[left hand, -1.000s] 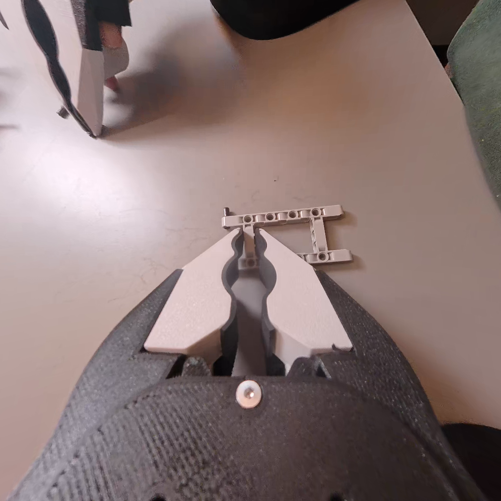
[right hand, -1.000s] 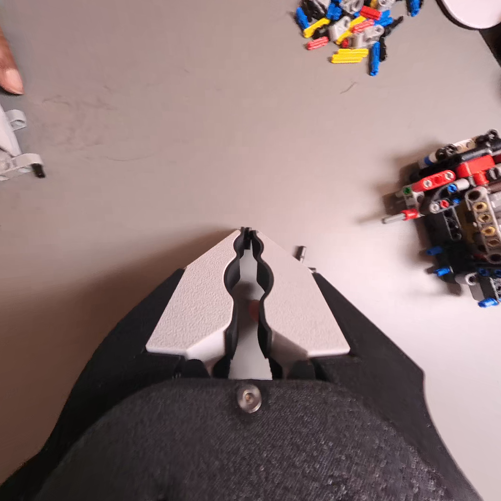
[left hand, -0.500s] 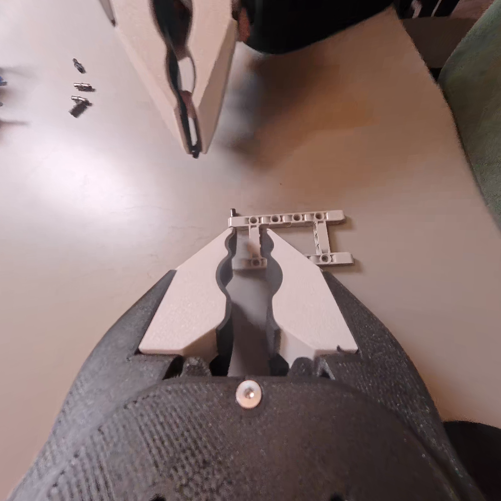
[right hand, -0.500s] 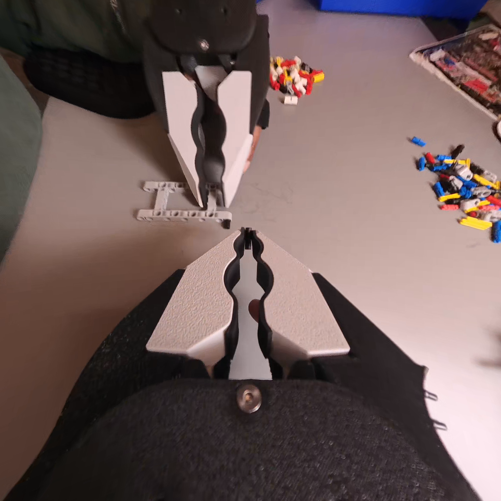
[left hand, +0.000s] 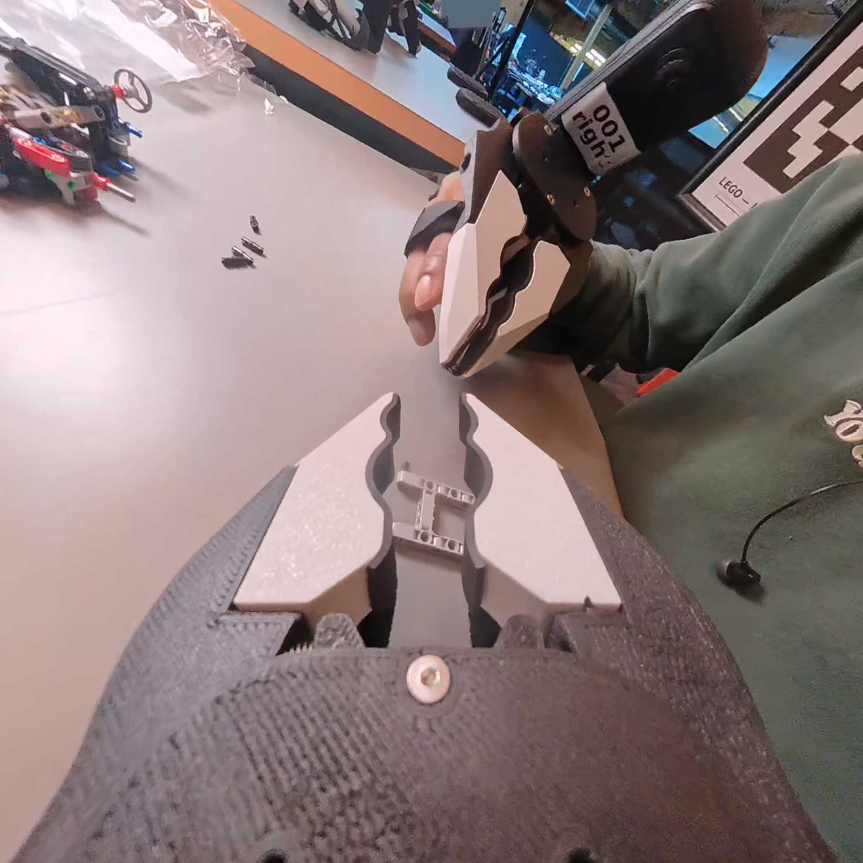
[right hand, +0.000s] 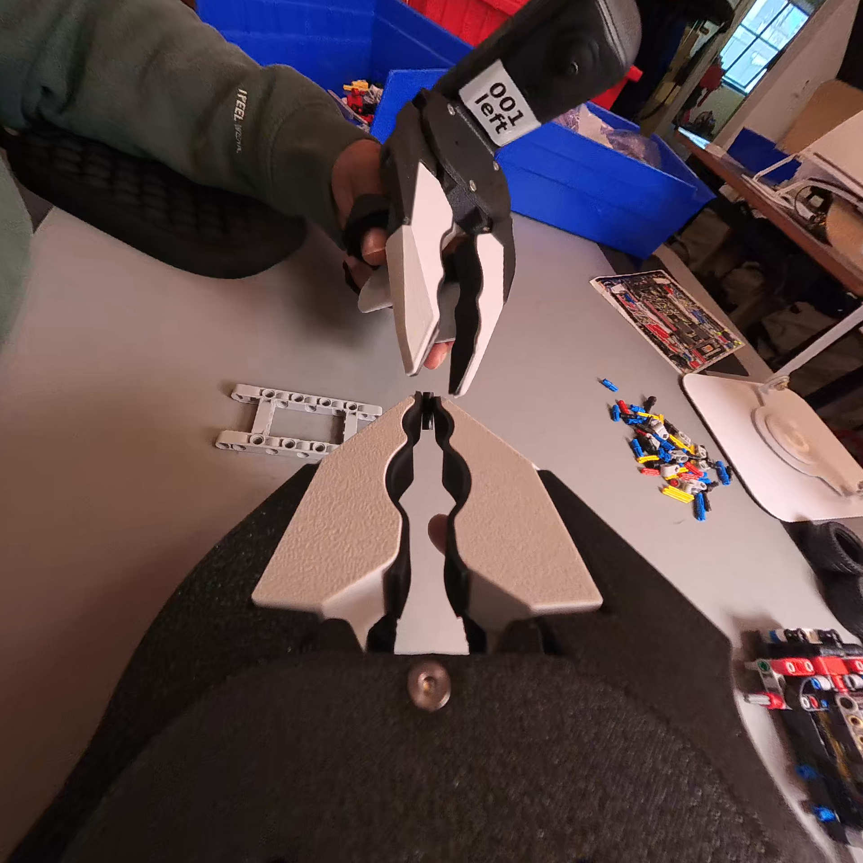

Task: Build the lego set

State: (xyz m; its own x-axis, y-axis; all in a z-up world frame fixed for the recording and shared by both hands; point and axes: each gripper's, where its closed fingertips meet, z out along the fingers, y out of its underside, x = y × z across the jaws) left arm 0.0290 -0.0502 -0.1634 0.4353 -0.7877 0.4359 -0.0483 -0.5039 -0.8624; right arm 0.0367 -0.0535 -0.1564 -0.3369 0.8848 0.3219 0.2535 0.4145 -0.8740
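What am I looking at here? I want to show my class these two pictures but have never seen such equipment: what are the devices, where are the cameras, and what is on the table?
A person holds two hand-operated grippers, each carrying a camera looking along its fingers. The left wrist view shows the left gripper open and empty above the grey lego frame lying on the table. The right wrist view shows the right gripper shut on a small black pin. Also there: a pile of loose coloured pieces, a partly built model and an instruction booklet.
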